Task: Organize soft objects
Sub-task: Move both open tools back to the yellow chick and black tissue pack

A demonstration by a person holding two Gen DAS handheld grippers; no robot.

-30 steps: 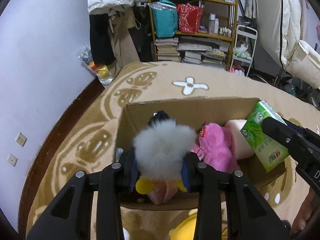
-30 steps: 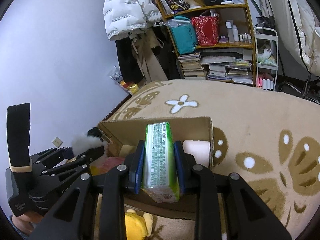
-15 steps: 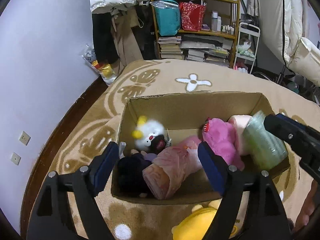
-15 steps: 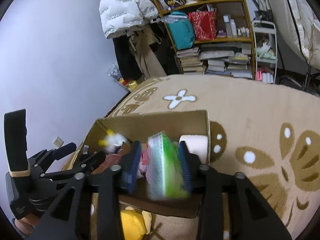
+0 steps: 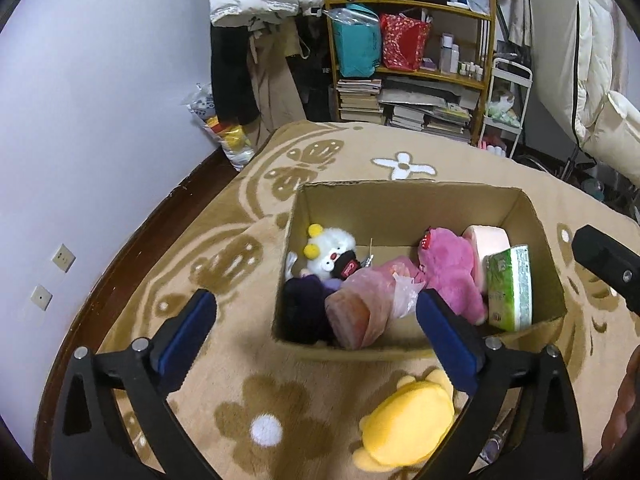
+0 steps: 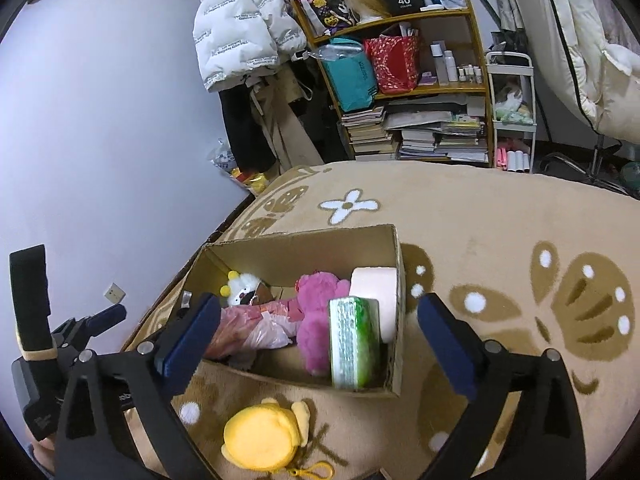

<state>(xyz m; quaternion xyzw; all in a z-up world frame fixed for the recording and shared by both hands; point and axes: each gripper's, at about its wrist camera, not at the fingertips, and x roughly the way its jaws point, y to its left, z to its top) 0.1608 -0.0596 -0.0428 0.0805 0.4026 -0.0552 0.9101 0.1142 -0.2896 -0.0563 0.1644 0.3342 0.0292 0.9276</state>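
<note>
Yellow plush lay on rug, lower centre of right-wrist frame, just outside cardboard box. Left gripper and right gripper both spread wide, empty. Likely light, squashy; pinch across body, not keychain loop.

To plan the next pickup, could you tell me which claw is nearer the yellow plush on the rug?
Left, marginally. The left claw hangs open with the yellow plush beside its right finger; the right claw hangs open above it, over the box.
</note>
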